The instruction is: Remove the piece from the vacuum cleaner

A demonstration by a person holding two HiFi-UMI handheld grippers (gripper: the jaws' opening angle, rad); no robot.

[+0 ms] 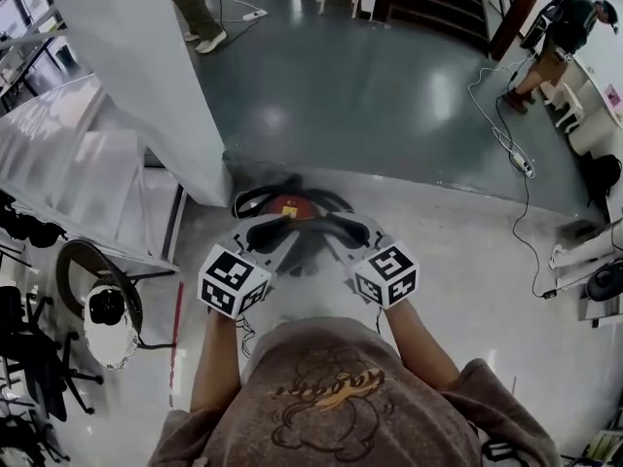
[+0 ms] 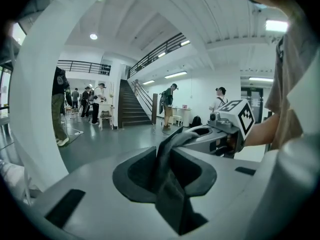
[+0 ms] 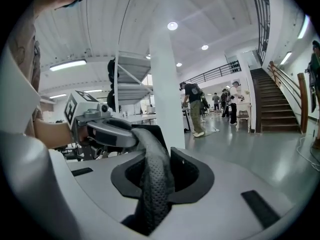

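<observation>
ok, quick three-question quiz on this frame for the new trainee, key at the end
1. True or false: the left gripper is empty.
2. The right gripper is: A) open, B) shut on the black strap, C) out of view.
3. In the head view, what colour is the patch on top of the vacuum cleaner?

Key: 1 false, it is shut on the strap too. 2 B. 3 red.

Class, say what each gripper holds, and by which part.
Both are shut on one dark curved band by the vacuum cleaner: the left gripper at its left end, the right gripper at its right end.
</observation>
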